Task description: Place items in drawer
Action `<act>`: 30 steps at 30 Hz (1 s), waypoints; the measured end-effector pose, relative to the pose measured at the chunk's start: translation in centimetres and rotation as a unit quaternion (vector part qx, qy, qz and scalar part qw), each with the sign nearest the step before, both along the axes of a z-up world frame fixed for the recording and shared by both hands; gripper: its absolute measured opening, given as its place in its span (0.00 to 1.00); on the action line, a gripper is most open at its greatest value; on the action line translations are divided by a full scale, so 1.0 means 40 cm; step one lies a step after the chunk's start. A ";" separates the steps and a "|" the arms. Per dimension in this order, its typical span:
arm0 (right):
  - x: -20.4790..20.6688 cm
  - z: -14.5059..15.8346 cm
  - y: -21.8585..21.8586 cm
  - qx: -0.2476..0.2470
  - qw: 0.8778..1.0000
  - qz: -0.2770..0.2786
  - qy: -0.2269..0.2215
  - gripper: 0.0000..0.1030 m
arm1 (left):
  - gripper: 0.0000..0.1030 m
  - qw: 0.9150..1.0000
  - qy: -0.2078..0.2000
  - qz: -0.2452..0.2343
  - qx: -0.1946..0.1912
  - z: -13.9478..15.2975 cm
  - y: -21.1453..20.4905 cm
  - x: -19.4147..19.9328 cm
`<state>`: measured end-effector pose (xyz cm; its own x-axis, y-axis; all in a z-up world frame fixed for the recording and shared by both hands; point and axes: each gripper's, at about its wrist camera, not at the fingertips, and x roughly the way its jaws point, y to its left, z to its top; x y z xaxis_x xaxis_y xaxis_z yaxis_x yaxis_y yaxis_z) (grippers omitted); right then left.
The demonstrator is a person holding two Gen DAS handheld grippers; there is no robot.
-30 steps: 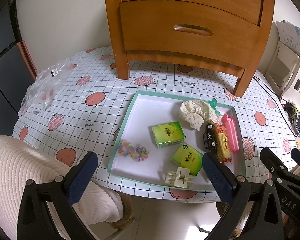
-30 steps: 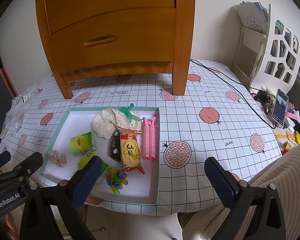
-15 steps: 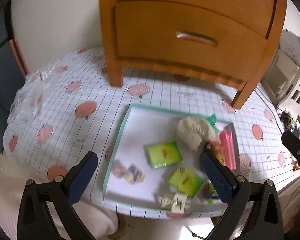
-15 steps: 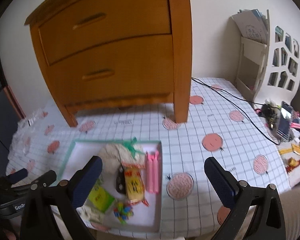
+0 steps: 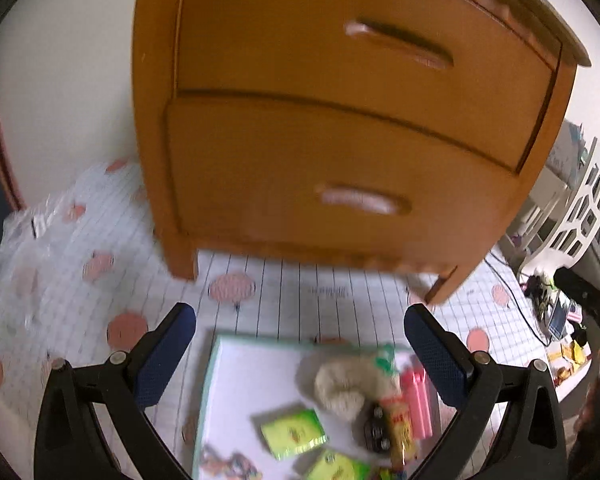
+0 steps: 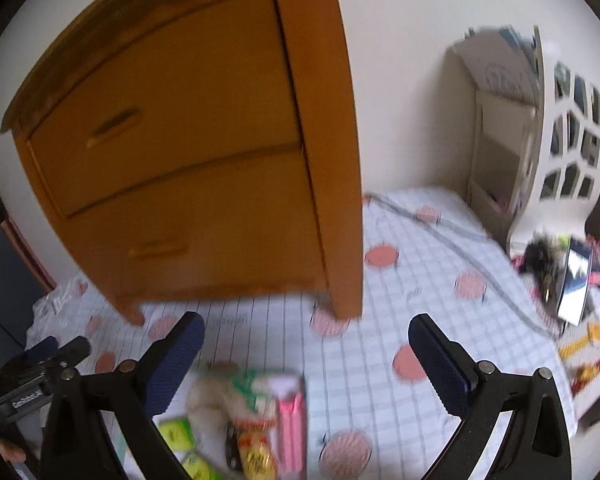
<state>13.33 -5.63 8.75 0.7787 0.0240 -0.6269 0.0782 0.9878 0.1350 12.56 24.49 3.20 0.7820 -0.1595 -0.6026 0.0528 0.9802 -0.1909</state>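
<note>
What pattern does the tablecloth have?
The tablecloth is white with a dark grid and pink-red round spots; clearest in the right wrist view.

A chest (image 5: 340, 128) with two stacked drawers stands at the back of the table (image 6: 420, 280), a tray (image 5: 244, 364) of items before it, a shelf (image 6: 500, 160) to its right.

Wooden cabinet (image 5: 340, 140) fills view ahead, both drawers shut flush. Bare strip of desk (image 5: 300, 292) between cabinet base and tray (image 5: 216, 360). Tray crowded on right side. Open desk right of cabinet (image 6: 440, 280), crossed by cable (image 6: 460, 236). Plastic bag (image 5: 24, 232) blocks left.
</note>
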 end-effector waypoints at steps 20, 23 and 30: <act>0.244 -0.045 0.010 0.008 0.996 0.092 -0.002 1.00 | 1.00 0.998 -0.007 0.034 -0.049 0.022 0.197 0.224; 0.269 -0.045 0.013 0.006 0.995 0.102 -0.011 1.00 | 1.00 0.997 -0.007 0.021 -0.069 0.019 0.216 0.249; 0.296 -0.061 0.022 0.003 0.993 0.115 -0.014 1.00 | 1.00 0.997 -0.023 -0.017 -0.073 0.038 0.225 0.283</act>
<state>25.18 -4.75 6.33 0.7697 0.2078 -0.6037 -0.1536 0.9781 0.1408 23.88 33.48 4.72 0.8005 -0.2710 -0.5345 0.0984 0.9392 -0.3289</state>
